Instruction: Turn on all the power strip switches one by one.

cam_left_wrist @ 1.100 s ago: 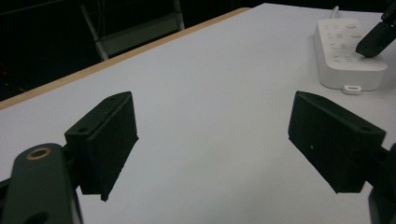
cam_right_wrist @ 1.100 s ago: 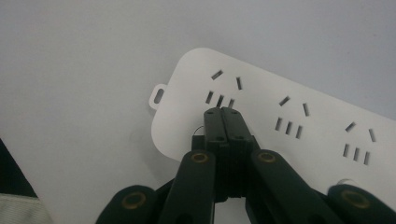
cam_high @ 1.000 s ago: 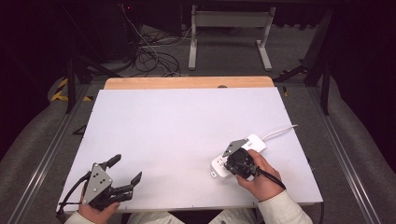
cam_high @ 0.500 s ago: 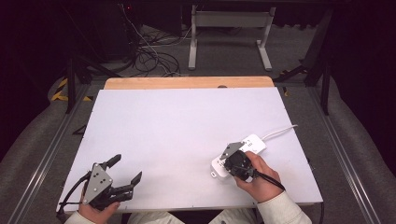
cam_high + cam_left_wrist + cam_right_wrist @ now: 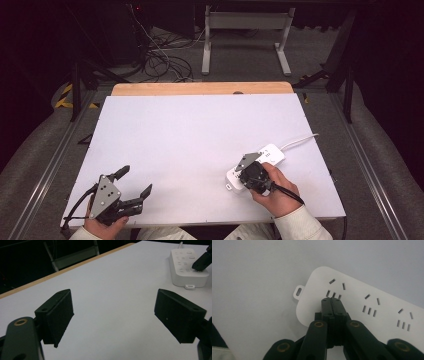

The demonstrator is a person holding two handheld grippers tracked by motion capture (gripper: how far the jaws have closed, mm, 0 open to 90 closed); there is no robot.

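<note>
The room around the counter (image 5: 200,135) is dark: black cables (image 5: 160,60) lie tangled on the grey floor beyond it, and a pale metal frame (image 5: 245,30) with two feet stands further back. The counter has a smooth, matt white top, and a strip of light wood (image 5: 200,88) shows along its far edge.

A power strip (image 5: 267,154) lies near the counter's right front corner, set at a slant. It is a flat white plastic bar with rounded corners, and a white cord (image 5: 300,141) runs from its far end toward the counter's right edge. In the right gripper view its top shows three groups of narrow dark slots, and a small tab with an oval hole sticks out from the rounded end. Its far end is cut off at the border of that view.

The right gripper (image 5: 248,170) is black, with brass-coloured rivets on its arms. Its jaws are pressed flat together with nothing between them, and their tips rest on or just above the power strip, next to the slots nearest the rounded end; contact is hard to make out. From above, the hand (image 5: 277,187) and the gripper body hide the near part of the strip.

The left gripper (image 5: 134,183) sits well apart, at the counter's left front corner, held by a hand (image 5: 102,225) partly cut off at the bottom edge. Its blocky black jaws stand wide apart over bare counter, holding nothing.
</note>
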